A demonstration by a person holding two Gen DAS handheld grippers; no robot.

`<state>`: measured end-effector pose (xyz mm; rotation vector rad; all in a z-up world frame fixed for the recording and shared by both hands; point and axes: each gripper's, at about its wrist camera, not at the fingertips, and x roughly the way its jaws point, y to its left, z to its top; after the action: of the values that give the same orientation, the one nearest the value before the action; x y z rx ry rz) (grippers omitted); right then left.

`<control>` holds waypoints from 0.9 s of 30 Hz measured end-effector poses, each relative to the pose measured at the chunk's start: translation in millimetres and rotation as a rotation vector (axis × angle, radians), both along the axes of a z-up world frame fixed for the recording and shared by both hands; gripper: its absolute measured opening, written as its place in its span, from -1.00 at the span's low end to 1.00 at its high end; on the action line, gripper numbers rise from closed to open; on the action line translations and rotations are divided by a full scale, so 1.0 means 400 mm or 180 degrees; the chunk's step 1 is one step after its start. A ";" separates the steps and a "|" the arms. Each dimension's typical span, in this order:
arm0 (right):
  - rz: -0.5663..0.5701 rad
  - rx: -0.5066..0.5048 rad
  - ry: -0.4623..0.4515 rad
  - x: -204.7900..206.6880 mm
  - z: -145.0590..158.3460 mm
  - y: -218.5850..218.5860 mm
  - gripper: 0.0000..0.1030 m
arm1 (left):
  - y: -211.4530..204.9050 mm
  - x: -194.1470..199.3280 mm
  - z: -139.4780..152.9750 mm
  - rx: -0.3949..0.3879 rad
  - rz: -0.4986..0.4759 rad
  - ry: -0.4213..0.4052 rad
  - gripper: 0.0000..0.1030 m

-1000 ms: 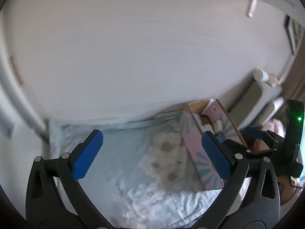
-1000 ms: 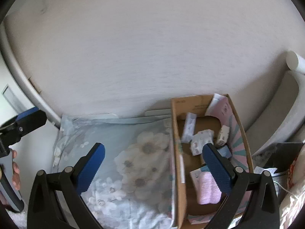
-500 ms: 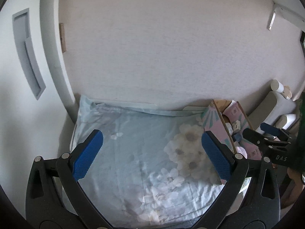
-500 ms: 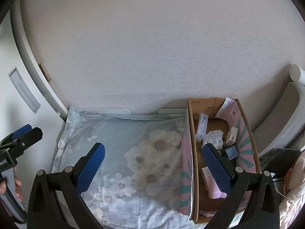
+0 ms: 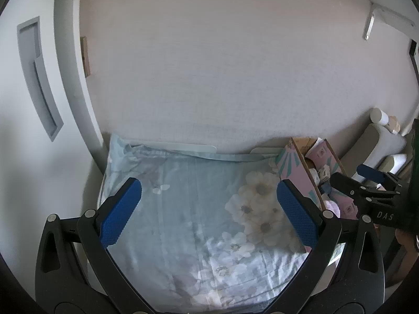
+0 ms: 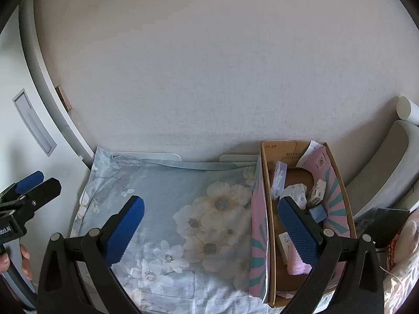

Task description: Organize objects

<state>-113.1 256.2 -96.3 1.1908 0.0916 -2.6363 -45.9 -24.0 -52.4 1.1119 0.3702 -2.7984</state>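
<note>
A pink and teal cardboard box [image 6: 337, 183] stands at the right end of a table under a light blue floral cloth [image 6: 167, 201]. In it lie several small items: a clear packet [image 6: 279, 180], a white patterned pouch [image 6: 297, 192], a dark blue square [image 6: 318, 213] and a pink towel [image 6: 296, 261]. My right gripper [image 6: 209, 225] is open and empty above the cloth, its right finger over the box. My left gripper [image 5: 208, 209] is open and empty over the cloth's middle. The box [image 5: 301, 172] shows at the right in the left wrist view.
A pale wall runs behind the table. A white door frame [image 5: 70, 78] and a panel with a recessed handle [image 5: 39, 78] stand at the left. A grey cushioned seat [image 6: 387, 162] and a white roll [image 6: 406, 107] are at the right.
Both grippers have pulled back and swung left, so more of the cloth and the door frame shows. The box has shifted right in both views. Both stay open.
</note>
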 end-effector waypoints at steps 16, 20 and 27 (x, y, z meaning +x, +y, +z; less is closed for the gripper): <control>-0.0026 0.0001 -0.0019 -0.012 -0.004 -0.001 0.98 | -0.005 -0.007 -0.011 0.0013 0.0008 -0.0042 1.00; -0.0033 -0.0001 -0.0004 -0.012 -0.005 -0.001 0.98 | -0.013 -0.010 -0.010 0.0016 0.0037 -0.0045 1.00; -0.0052 0.0011 0.0013 -0.013 -0.004 -0.001 0.98 | -0.009 -0.009 -0.008 -0.0074 0.0055 -0.0039 1.00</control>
<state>-118.3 256.0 -97.8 1.1923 0.0878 -2.6537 -49.6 -27.7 -55.4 1.1151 0.3435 -2.7724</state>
